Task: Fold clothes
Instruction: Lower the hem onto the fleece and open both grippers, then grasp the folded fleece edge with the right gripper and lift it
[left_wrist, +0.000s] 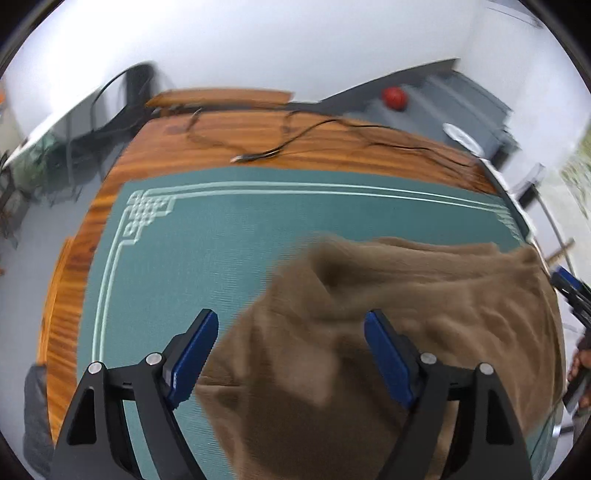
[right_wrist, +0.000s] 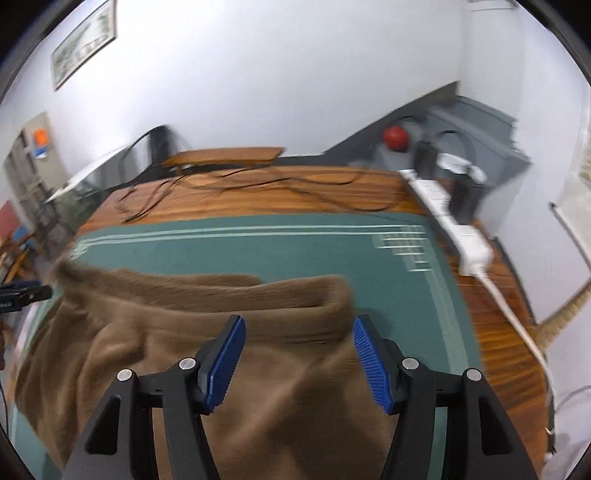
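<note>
Blue ribbed pads (left_wrist: 195, 360) line the inside of the left gripper (left_wrist: 291, 354), whose two black fingers stand spread wide with nothing clamped between them. Its left finger hangs over bare mat, its right finger over the brown garment (left_wrist: 388, 314), whose edge runs across the gap between them; whether the fingers touch the cloth cannot be told.

That garment is a soft, fuzzy, tan-brown piece, rumpled rather than flat, with a raised hump and shallow creases across its surface. It lies on the near right part of a green mat (left_wrist: 177, 258) with pale border lines and a knot pattern in the corner.

From the right wrist view, the right gripper (right_wrist: 299, 354) is likewise wide apart and holds nothing. Both its blue pads (right_wrist: 373, 365) sit above the brown garment (right_wrist: 147, 350), just short of a thick rolled edge that runs across the cloth. Here the garment covers the near left part of the green mat (right_wrist: 295, 254), and its far edge looks doubled over. At the far left edge of this view the other gripper's dark tip shows beside the cloth.

Under the mat is a wooden table (left_wrist: 295, 147) with loose black cables (left_wrist: 325, 129) trailing across its far side. A white power strip (right_wrist: 454, 225) lies along the table's right edge. Behind, a red ball (right_wrist: 396, 137) rests on a grey unit against the white wall.
</note>
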